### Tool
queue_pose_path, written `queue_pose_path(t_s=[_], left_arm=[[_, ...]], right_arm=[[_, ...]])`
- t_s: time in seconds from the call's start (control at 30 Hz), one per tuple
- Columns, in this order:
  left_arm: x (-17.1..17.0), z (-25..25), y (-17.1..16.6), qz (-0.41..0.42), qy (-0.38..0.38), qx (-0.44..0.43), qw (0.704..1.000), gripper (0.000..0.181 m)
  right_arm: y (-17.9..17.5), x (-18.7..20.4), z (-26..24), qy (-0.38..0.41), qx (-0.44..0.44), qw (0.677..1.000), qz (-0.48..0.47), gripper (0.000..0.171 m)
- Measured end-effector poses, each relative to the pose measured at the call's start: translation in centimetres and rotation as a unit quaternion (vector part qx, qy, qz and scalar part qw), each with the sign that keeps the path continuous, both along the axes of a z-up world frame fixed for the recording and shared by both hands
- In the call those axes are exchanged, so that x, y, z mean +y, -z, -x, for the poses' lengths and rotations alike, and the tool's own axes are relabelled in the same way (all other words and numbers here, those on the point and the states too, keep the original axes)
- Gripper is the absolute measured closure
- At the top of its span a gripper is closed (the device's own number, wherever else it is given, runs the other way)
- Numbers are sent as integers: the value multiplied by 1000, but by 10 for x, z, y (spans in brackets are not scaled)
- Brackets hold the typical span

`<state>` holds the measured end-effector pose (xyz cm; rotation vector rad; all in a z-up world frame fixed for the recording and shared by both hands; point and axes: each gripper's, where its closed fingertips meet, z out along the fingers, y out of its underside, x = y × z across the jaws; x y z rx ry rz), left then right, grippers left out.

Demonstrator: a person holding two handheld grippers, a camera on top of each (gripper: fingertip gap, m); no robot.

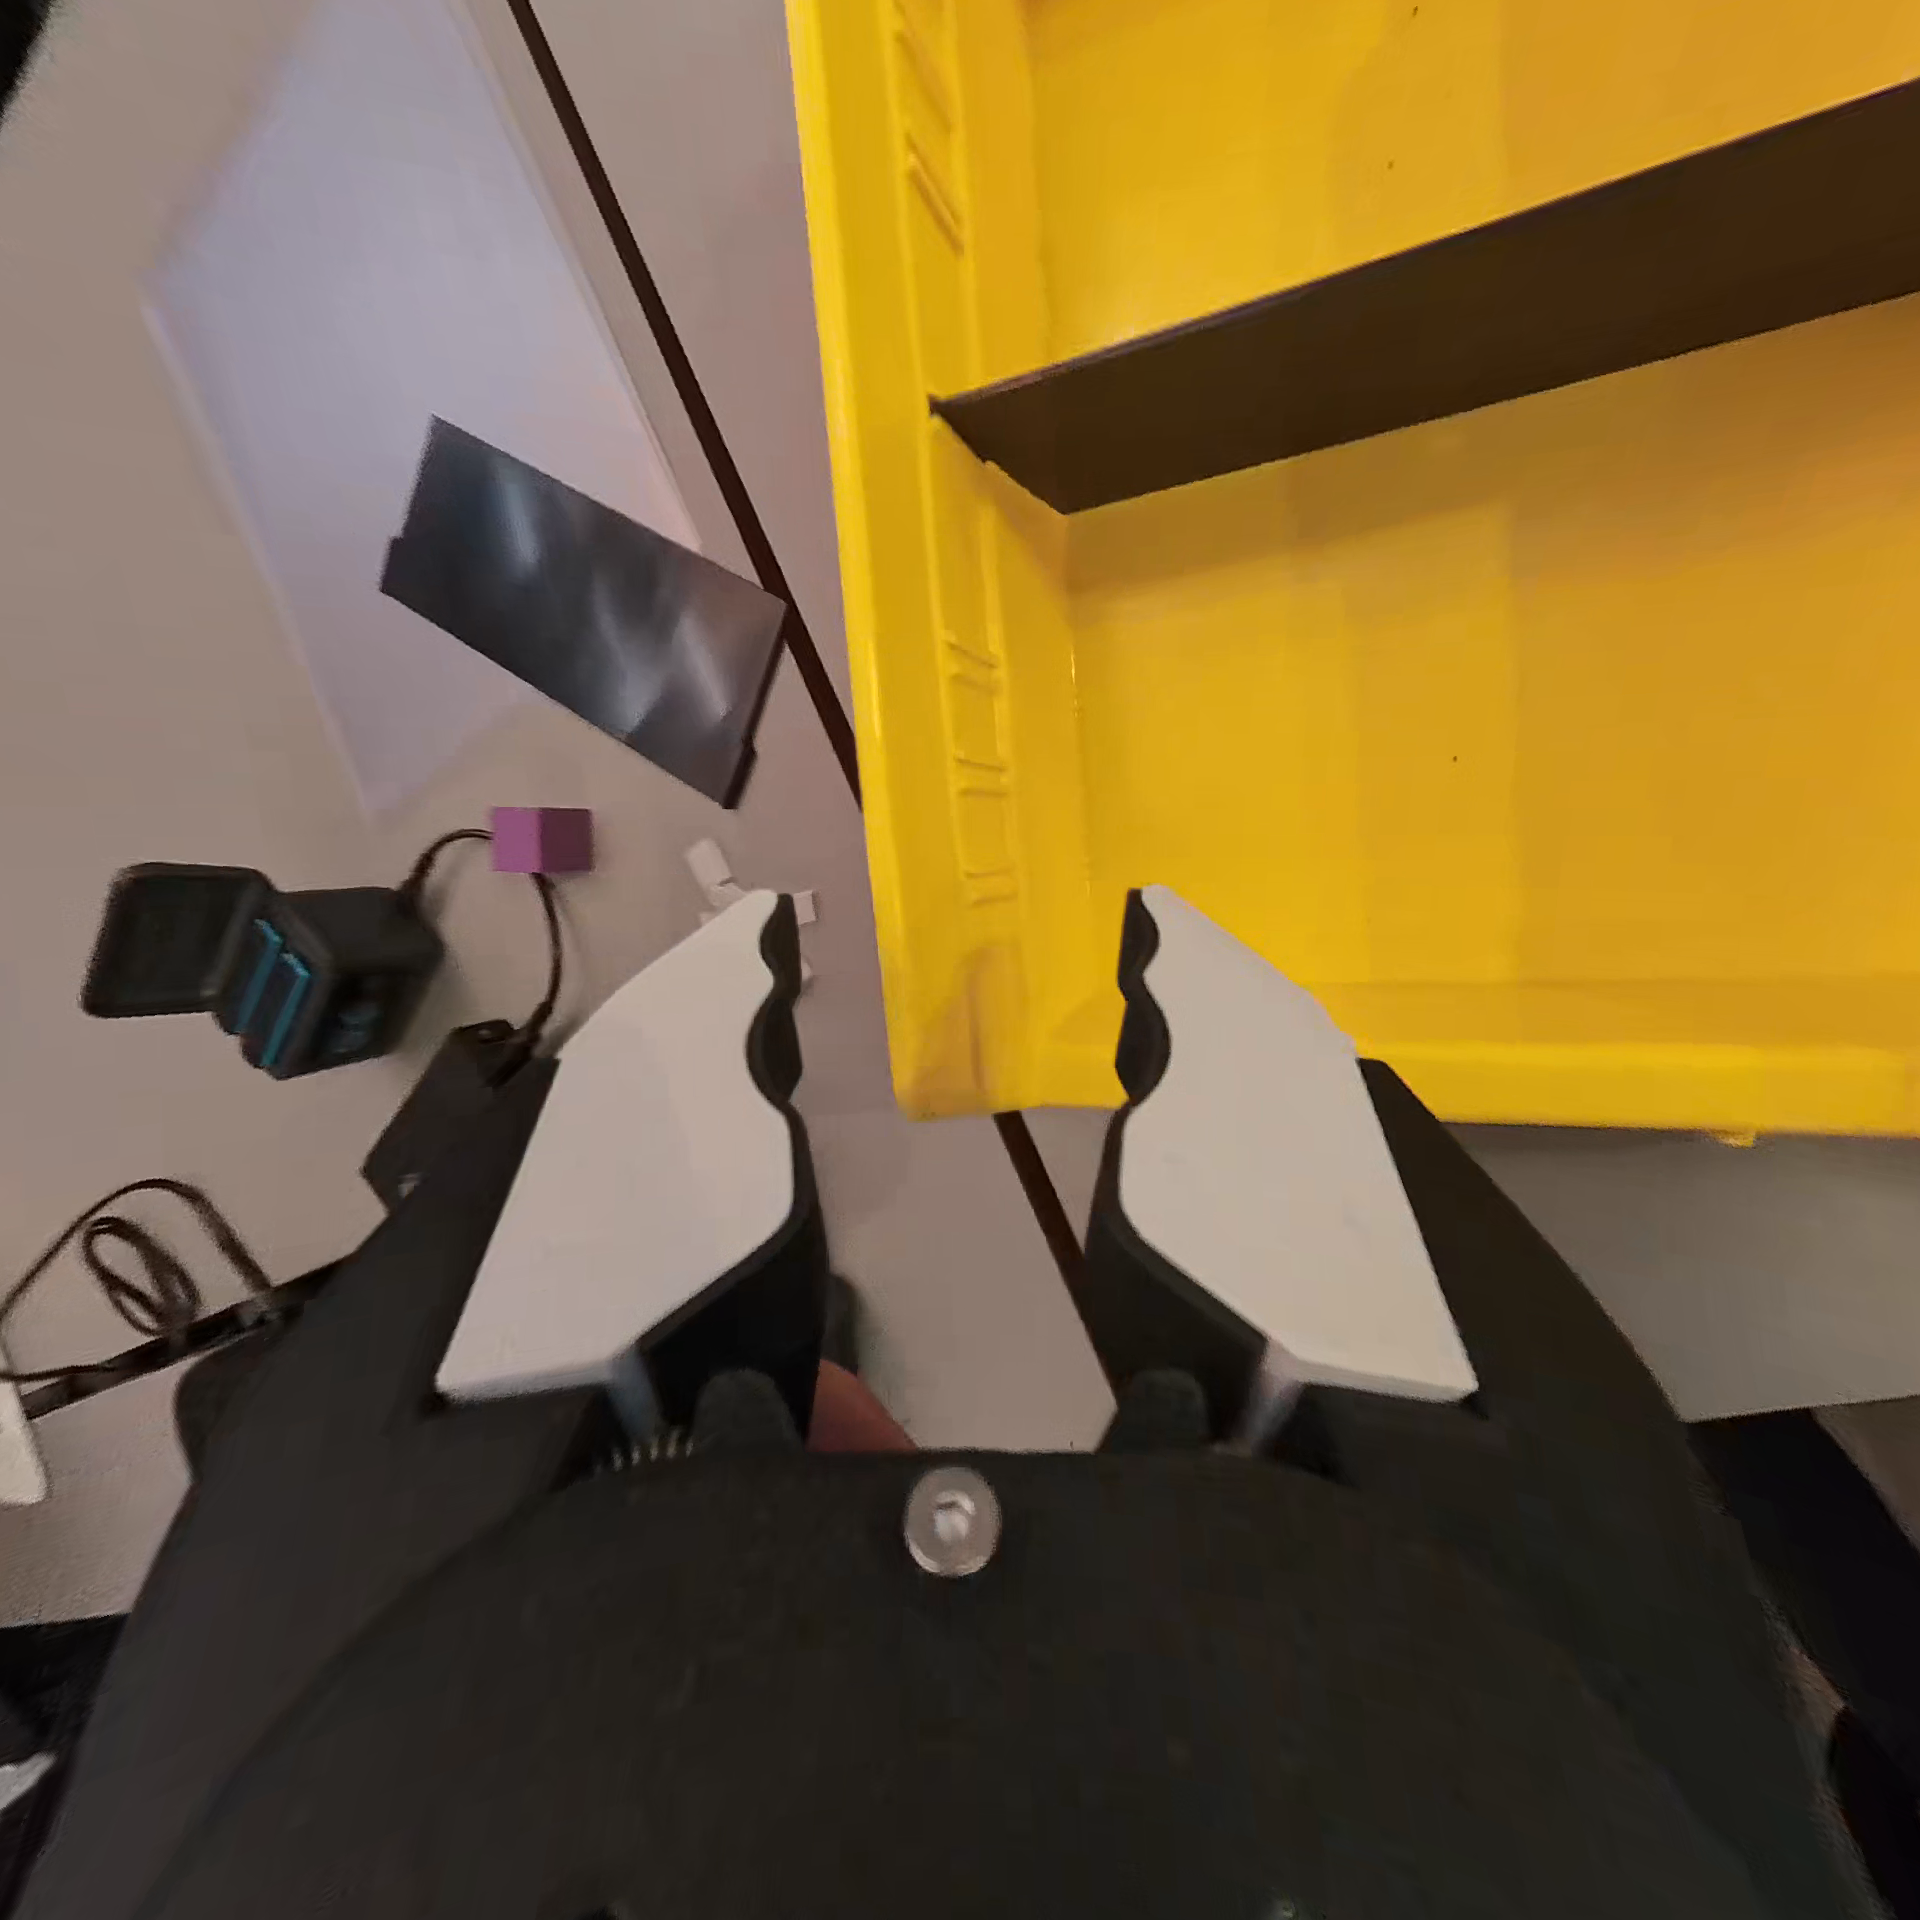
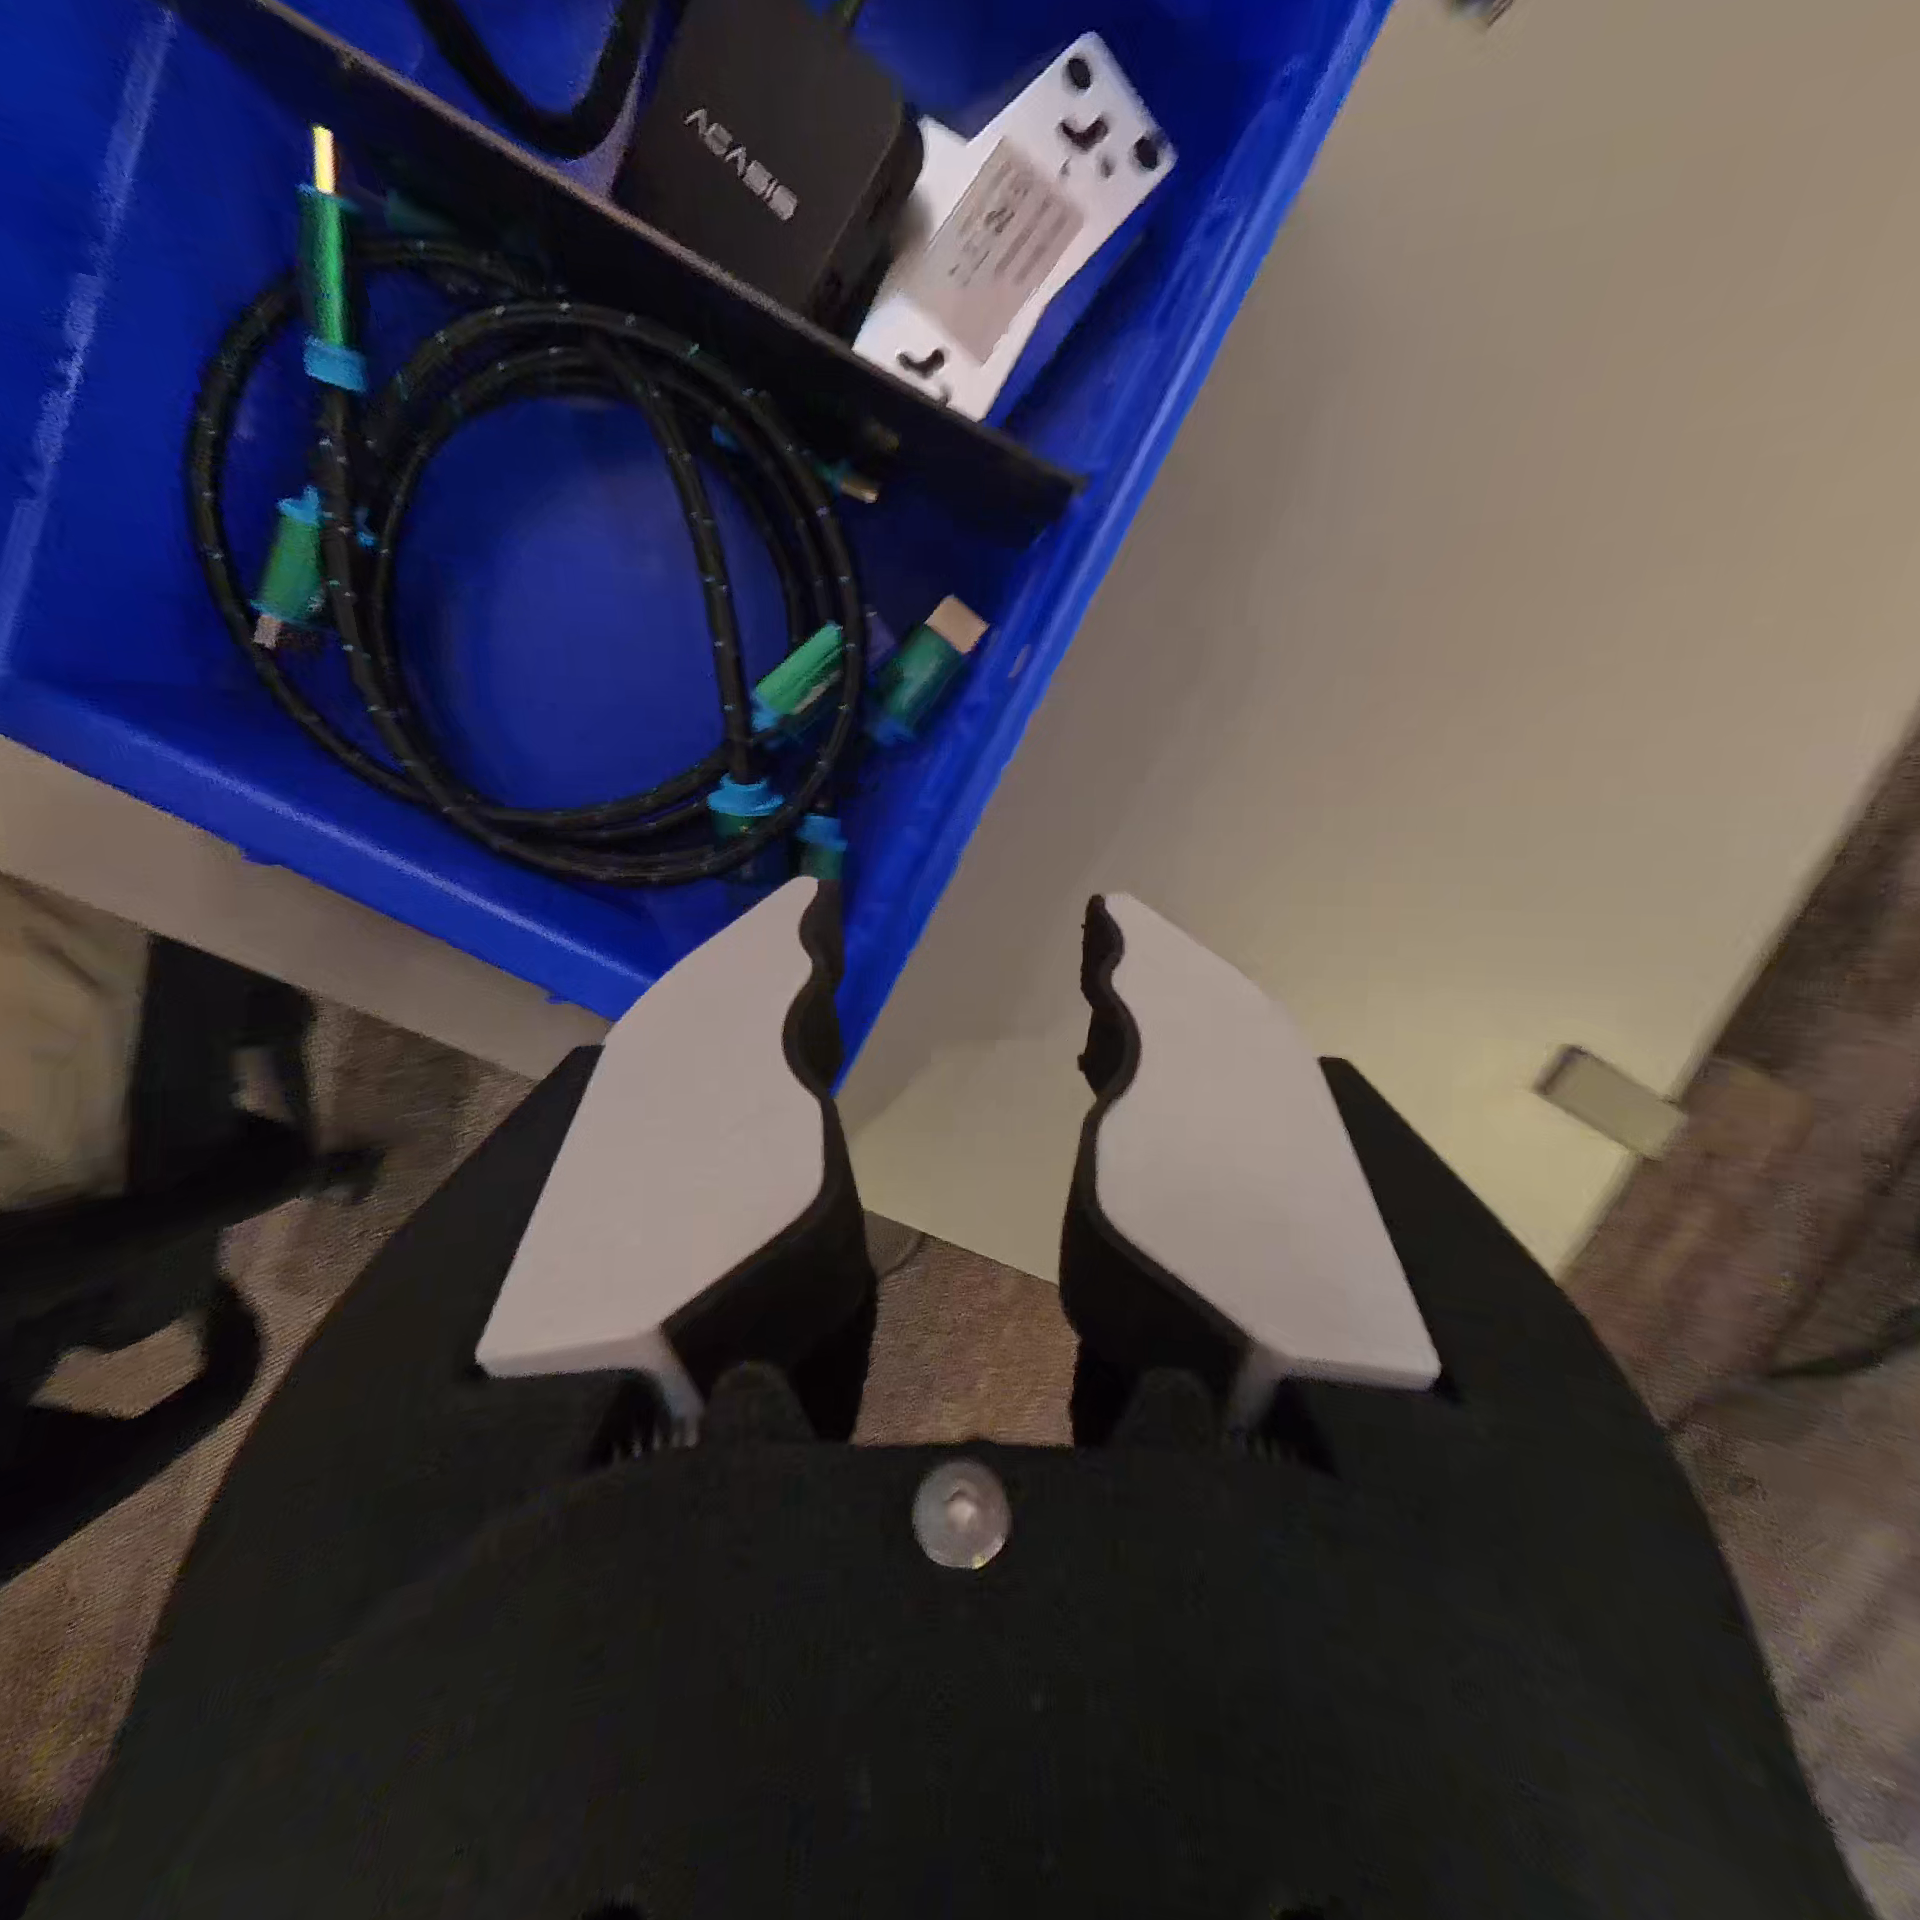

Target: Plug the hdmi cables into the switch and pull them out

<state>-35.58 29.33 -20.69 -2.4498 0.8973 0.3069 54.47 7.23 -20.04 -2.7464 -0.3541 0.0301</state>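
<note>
In the right wrist view, a blue bin holds coiled black braided HDMI cables with green plugs in its near compartment. Behind a black divider lie a black switch box and a white bracket. My right gripper is open and empty, just over the bin's near right corner. In the left wrist view, my left gripper is open and empty, astride the near left corner of a yellow bin.
The yellow bin has a black divider and bare compartments. Left of it on the table lie a dark flat plate, a purple cube, a black camera on a stand, thin cables and a white mat. Carpet lies beyond the table's edge. Across from one pair of fingers to the other is roughly 90 cm. It is some 15 cm from my right tips to the white bracket.
</note>
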Motion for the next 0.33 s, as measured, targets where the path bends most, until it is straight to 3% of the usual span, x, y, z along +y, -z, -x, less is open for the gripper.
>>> queue_pose_path(t_s=[0.17,0.33], left_arm=[[6,15,32,24,-29,11,999,158],[5,11,31,18,-22,-27,999,163]], right_arm=[[26,3,22,-16,79,996,27,143],[31,11,17,-2,68,997,25,161]])
